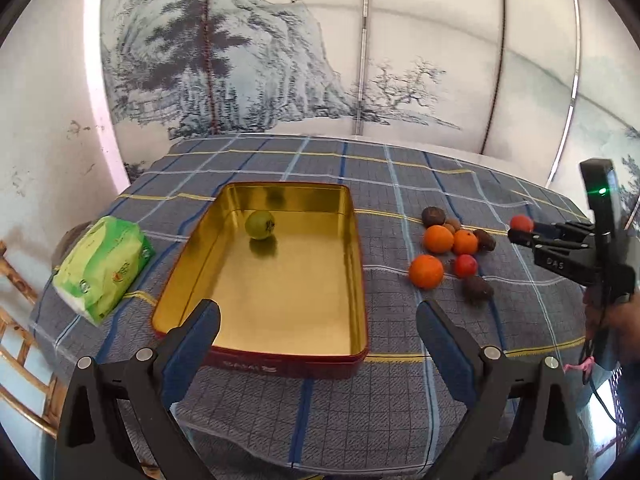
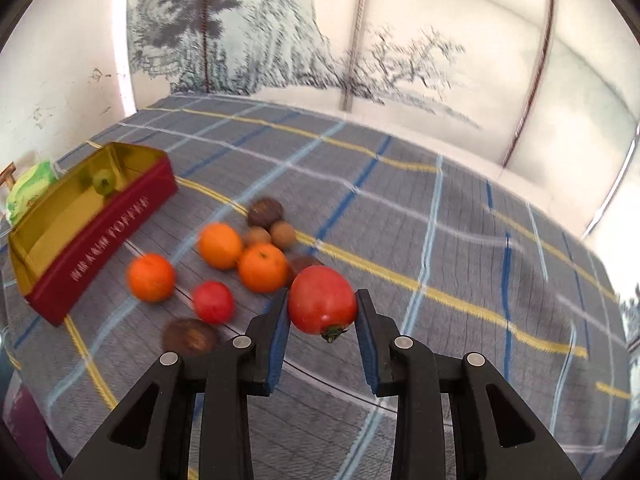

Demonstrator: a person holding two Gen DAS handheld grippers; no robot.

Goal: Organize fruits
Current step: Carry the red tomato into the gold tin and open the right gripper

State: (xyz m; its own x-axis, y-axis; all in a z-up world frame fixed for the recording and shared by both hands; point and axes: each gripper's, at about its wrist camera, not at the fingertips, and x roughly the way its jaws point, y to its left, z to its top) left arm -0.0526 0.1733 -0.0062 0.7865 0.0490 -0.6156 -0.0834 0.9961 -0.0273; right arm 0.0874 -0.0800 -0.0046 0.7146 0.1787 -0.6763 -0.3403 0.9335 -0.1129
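Note:
A gold-lined red tin (image 1: pixel 359 264) sits on the checked cloth with one green fruit (image 1: pixel 260 225) inside, toward its far end. My left gripper (image 1: pixel 319 312) is open and empty over the tin's near end. To the tin's right lies a cluster of three oranges (image 1: pixel 426 271), a small red fruit (image 1: pixel 465 265) and several brown fruits (image 1: pixel 477 289). My right gripper (image 2: pixel 322 300) is shut on a red tomato-like fruit (image 2: pixel 320 298), lifted above the cloth just right of the cluster. The left wrist view shows that gripper (image 1: pixel 516 232) at the far right, with the red fruit (image 1: pixel 521 223) at its tip.
A green tissue pack (image 1: pixel 104 266) lies left of the tin near the table's left edge. A bamboo chair (image 1: pixel 16 280) stands beyond that edge. A painted wall panel (image 1: pixel 280 60) runs behind the table. A person's hand (image 1: pixel 616 320) holds the right gripper.

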